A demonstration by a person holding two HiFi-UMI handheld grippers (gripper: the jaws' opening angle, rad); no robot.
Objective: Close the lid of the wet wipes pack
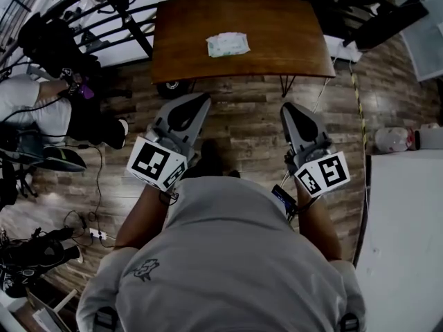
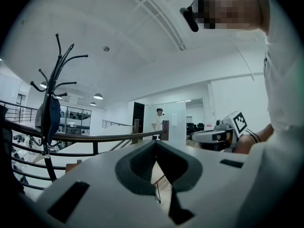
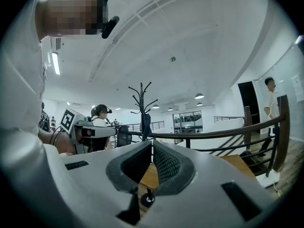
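The wet wipes pack (image 1: 227,44), white with pale green print, lies flat near the middle of the brown wooden table (image 1: 284,40); from here its lid is too small to read. Both grippers hang over the floor short of the table's near edge, pointing toward it. My left gripper (image 1: 202,101) is shut with nothing between its jaws, and its tips meet in the left gripper view (image 2: 156,144). My right gripper (image 1: 286,108) is likewise shut and empty, its tips touching in the right gripper view (image 3: 152,144). Neither gripper view shows the pack.
A person sits at the left (image 1: 41,109) among cables and camera gear on the wood floor. A white table (image 1: 405,220) stands at the right. A coat stand (image 2: 50,113) and a dark railing (image 3: 213,132) rise beyond the brown table.
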